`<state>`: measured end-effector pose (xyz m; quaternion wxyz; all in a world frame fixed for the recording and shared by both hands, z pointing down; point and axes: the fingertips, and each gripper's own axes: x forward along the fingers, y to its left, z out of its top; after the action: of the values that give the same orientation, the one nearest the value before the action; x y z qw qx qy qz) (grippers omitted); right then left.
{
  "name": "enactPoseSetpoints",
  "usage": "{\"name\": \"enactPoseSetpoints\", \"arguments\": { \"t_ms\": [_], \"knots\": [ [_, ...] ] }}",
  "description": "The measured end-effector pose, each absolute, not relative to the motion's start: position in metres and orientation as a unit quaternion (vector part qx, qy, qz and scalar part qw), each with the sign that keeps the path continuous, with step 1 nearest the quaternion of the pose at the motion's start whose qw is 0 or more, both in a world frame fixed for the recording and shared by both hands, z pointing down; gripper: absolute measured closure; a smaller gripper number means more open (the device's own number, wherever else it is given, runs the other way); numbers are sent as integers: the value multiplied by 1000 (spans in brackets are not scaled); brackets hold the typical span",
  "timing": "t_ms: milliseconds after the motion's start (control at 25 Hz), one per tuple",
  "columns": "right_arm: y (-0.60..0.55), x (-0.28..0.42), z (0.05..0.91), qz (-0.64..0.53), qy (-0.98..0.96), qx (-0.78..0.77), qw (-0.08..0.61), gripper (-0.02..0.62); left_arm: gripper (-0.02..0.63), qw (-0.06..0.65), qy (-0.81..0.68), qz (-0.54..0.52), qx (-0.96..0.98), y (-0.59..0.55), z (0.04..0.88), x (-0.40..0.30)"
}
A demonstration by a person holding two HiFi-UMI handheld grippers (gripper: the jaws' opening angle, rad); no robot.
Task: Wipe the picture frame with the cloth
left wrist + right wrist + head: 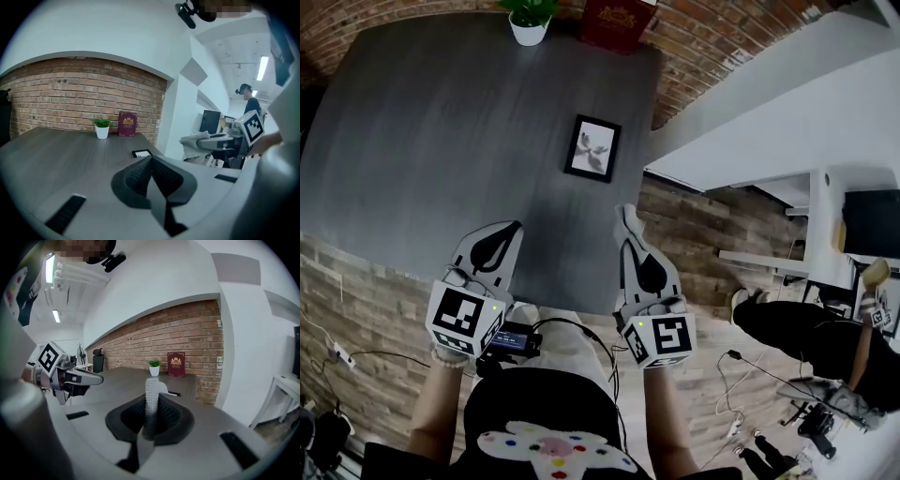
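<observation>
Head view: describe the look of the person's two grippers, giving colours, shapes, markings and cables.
The left gripper and right gripper are pale grey tapered shells with black teardrop insets. Each carries a cube with black-and-white square markers and a small green light. Black cables loop between them.

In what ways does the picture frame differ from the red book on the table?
The frame lies flat; the book stands upright by the brick wall. The frame is black around a pale picture; the book is dark red with a gold emblem. Both are rectangular.
</observation>
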<state>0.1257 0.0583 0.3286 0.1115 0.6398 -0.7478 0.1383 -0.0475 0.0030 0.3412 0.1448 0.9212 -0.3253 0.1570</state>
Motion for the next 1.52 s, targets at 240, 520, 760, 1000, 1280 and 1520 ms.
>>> {"name": "enactPoseSetpoints", "arguments": {
  "t_ms": [240, 520, 760, 1000, 1280, 1520],
  "knots": [
    [22, 134, 344, 136, -763, 621, 121, 571, 597, 158, -342, 155, 913, -17, 354, -43],
    [-26, 133, 369, 122, -789, 583, 150, 571, 597, 148, -356, 165, 908, -34, 366, -37],
    [-65, 128, 386, 111, -805, 558, 170, 571, 597, 148, -361, 168, 905, -43, 372, -37],
    [-104, 131, 406, 112, -804, 552, 190, 572, 597, 158, -371, 167, 900, -50, 380, -42],
    [-142, 130, 424, 106, -807, 540, 213, 572, 597, 170, -387, 168, 890, -58, 387, -50],
    [-169, 132, 435, 95, -806, 536, 231, 572, 597, 173, -392, 176, 886, -61, 397, -53]
  ]
}}
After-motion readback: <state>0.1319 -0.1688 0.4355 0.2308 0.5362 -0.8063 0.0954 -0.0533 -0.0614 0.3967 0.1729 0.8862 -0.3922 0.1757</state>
